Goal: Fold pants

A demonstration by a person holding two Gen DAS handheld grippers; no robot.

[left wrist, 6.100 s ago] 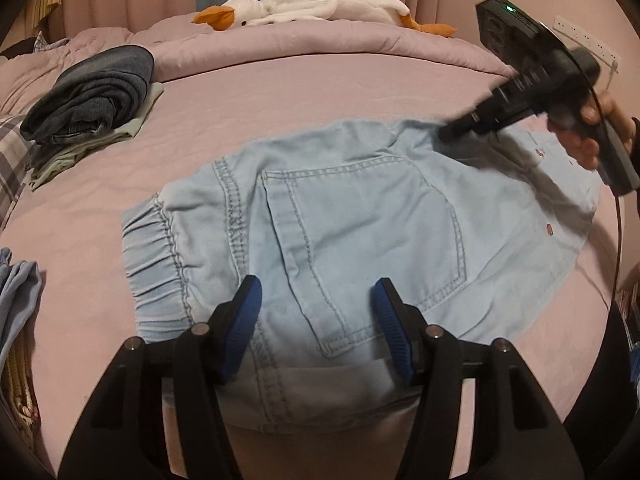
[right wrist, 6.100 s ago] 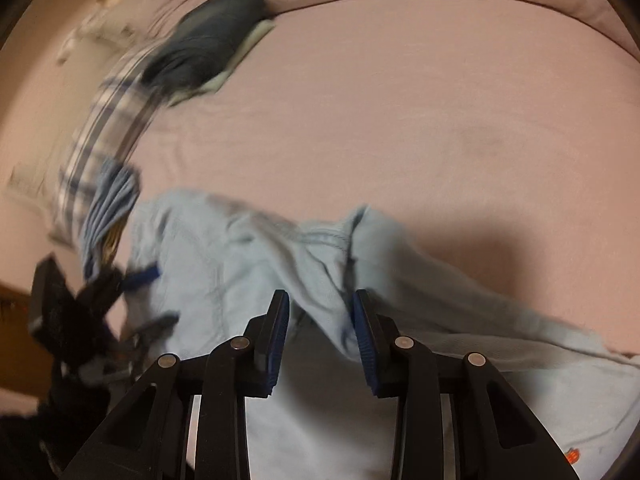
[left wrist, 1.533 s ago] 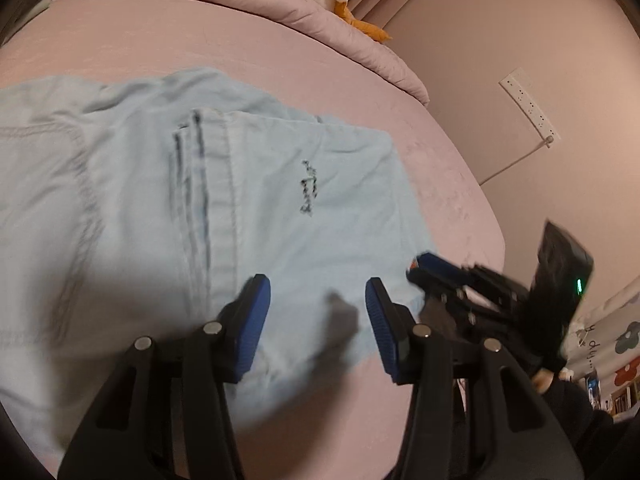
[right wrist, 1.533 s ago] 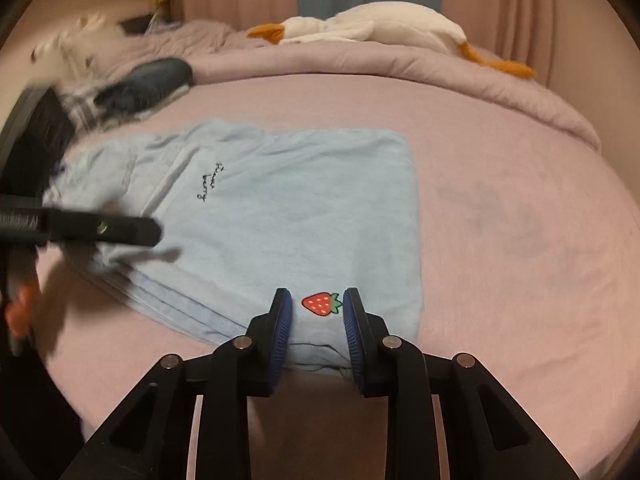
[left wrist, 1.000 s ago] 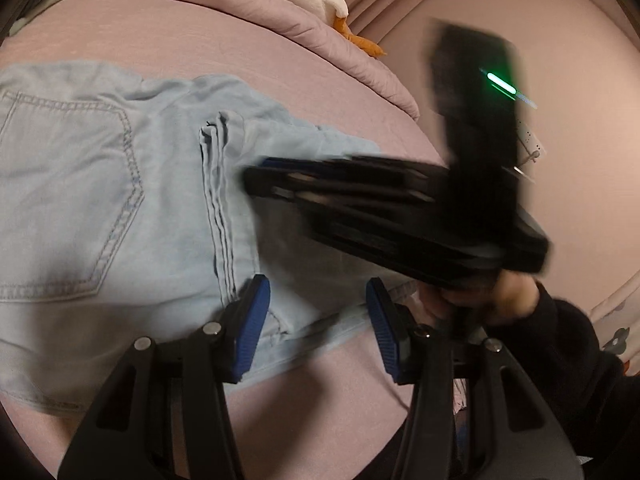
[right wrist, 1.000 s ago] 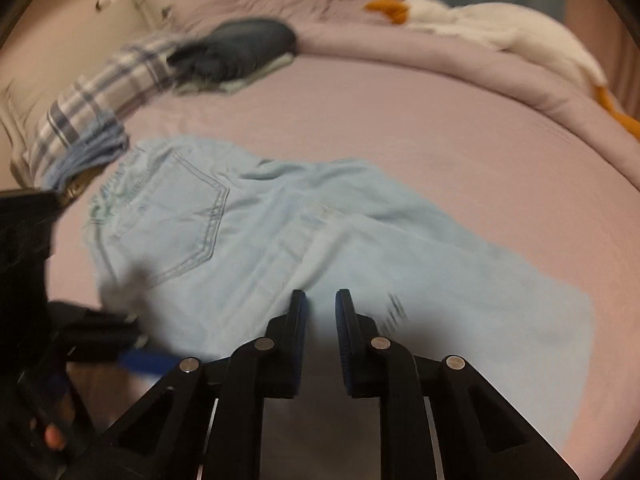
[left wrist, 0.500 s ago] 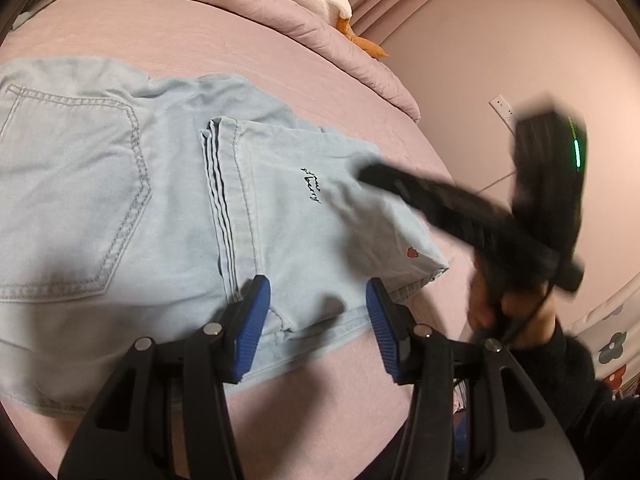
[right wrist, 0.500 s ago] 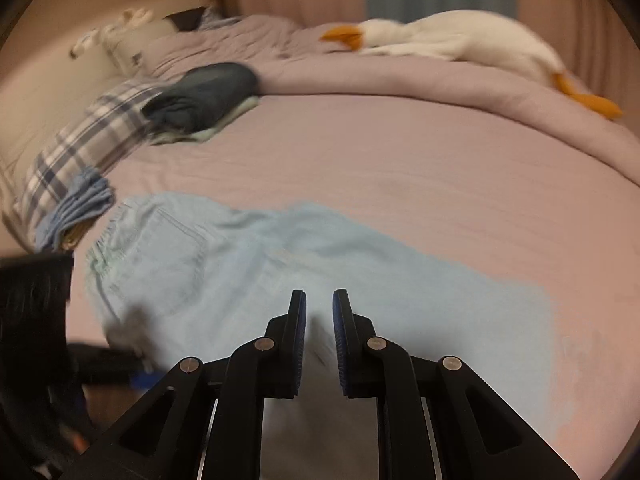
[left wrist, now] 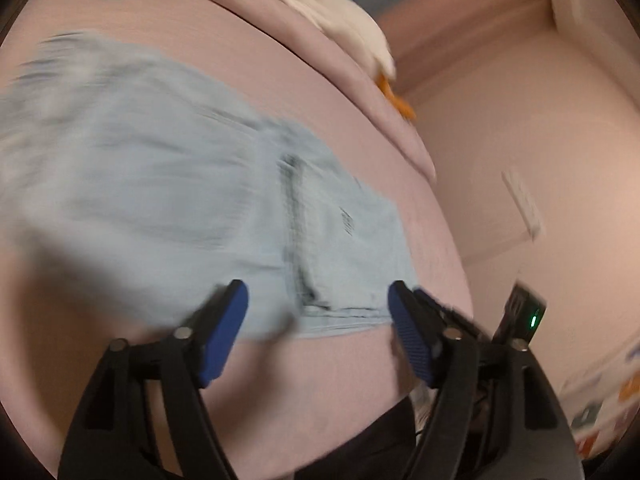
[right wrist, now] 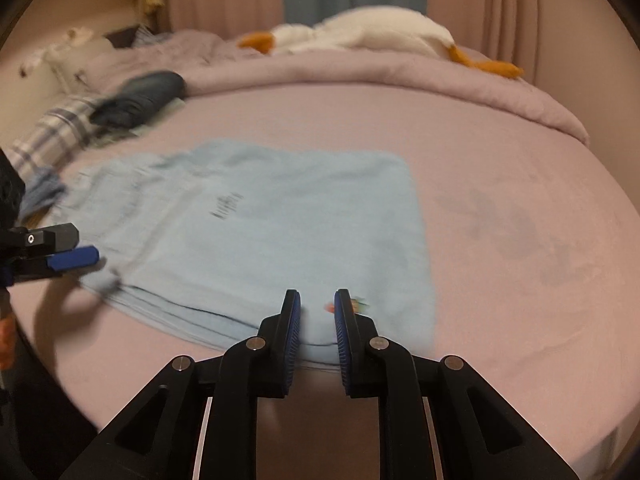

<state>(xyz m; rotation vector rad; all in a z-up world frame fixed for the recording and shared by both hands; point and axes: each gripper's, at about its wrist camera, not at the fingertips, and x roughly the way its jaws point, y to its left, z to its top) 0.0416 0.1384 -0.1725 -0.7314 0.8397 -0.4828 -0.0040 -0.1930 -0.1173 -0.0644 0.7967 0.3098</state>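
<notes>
Lying on bed: one pair of light-blue pants (right wrist: 260,236), folded flat on the pink bed (right wrist: 500,184), nearer its left half, several layered edges showing along the near side.
Writing: a short dark script mark (right wrist: 227,204) on the top panel, too blurred to read; a small red strawberry patch (right wrist: 329,307) at the near edge, partly hidden by the right tongs.
Left gripper (left wrist: 318,316): jaws opening and wide, blue pads on either side of the pants' near corner with no cloth pinched; in the right wrist view one blue pad (right wrist: 72,258) sits just left of the pants.
Right gripper (right wrist: 317,320): jaws narrow, a slim gap between the pads, poised over the near edge of the pants at the strawberry; whether cloth is pinched cannot be told.
Count: two grippers, one pair of pants, one plush goose, one dark bundle.
Around: plush goose (right wrist: 360,32), white with orange beak and feet, on the rolled duvet (right wrist: 400,72) at the far side; dark folded clothing (right wrist: 140,98) far left; plaid fabric (right wrist: 56,136) at the left edge.
Wall: white power strip (left wrist: 524,204) on the pink wall to the right.
In the way: nothing lies on the pants.
</notes>
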